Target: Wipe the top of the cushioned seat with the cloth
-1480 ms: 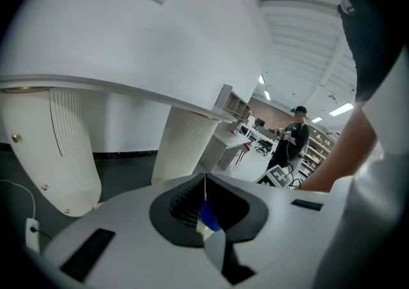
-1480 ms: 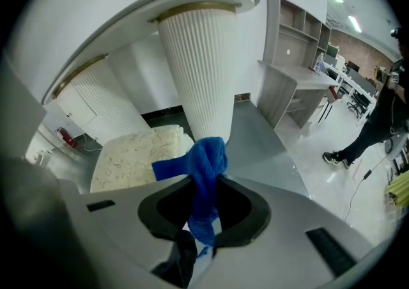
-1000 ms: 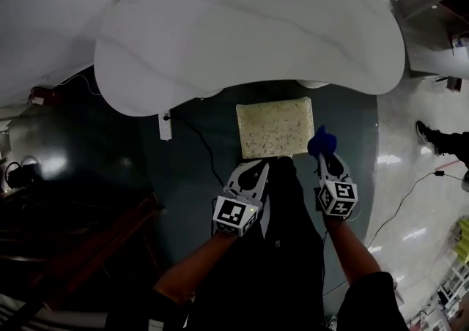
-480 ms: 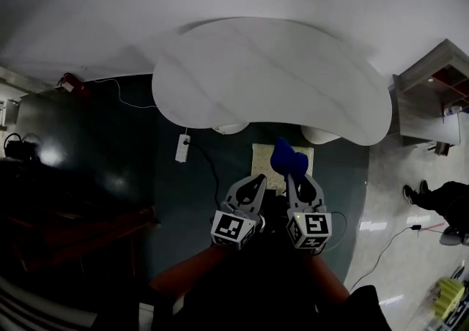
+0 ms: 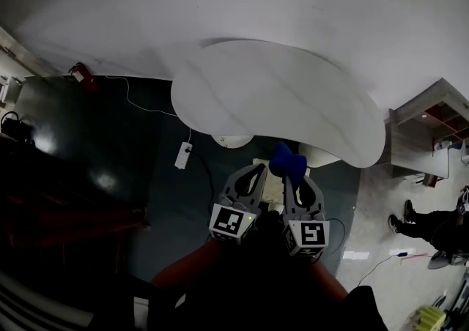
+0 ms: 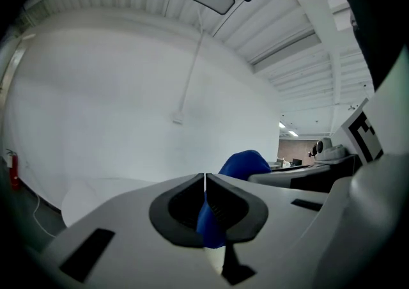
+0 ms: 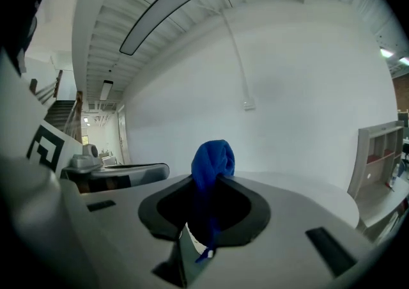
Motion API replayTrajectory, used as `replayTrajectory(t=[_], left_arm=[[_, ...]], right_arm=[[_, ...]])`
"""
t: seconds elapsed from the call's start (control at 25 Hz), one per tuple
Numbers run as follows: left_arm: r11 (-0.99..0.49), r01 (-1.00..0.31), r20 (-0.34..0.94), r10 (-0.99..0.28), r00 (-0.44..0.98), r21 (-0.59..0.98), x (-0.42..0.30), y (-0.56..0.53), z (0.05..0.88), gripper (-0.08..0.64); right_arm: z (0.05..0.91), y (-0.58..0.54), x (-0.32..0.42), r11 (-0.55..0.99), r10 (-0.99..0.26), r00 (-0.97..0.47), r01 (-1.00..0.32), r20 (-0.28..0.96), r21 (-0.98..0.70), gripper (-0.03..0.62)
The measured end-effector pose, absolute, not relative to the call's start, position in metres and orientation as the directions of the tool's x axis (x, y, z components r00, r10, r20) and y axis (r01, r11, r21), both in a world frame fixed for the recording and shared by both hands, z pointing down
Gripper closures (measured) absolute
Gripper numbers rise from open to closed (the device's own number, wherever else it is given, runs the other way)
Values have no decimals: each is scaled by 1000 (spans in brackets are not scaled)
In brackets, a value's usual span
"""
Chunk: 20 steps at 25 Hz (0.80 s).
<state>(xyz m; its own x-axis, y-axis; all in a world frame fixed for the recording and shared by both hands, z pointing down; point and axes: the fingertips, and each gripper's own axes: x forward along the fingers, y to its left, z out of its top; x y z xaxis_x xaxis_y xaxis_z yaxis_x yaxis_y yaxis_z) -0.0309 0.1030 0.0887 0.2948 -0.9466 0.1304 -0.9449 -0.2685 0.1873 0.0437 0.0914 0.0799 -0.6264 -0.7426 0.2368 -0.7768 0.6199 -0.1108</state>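
The right gripper point(image 7: 208, 187) has its fingers pinching the blue cloth point(image 7: 213, 158), which is bunched above the tips, so it is carried in the air and not pressed on anything. The left gripper point(image 6: 204, 182) has its fingers pressed together and, I think, empty; the blue in their hollow is probably that same cloth behind. Between and below the two grippers, the cushioned seat point(image 5: 272, 184) shows as a pale patch, untouched. Beyond it stands the white curved bench point(image 5: 293, 95).
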Motion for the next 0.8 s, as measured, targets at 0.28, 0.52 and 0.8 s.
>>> replayTrajectory(t=[0.28,0.52,0.8], left_arm=[[-290,-934,86,-946,313,209,-39,108,79,540],[-318,-929,56,-941,334,187,-46,107,71,540],[-354,-917,31,-930,365,185,-51,106,62,540]], right_arm=[[61,97,32,641,-726,-655,-755,210,-137,502],[49,95,19,659,-719,-672,-740,177,-135,502],[42,88,8,674,-713,-682,-731,164,-107,502]])
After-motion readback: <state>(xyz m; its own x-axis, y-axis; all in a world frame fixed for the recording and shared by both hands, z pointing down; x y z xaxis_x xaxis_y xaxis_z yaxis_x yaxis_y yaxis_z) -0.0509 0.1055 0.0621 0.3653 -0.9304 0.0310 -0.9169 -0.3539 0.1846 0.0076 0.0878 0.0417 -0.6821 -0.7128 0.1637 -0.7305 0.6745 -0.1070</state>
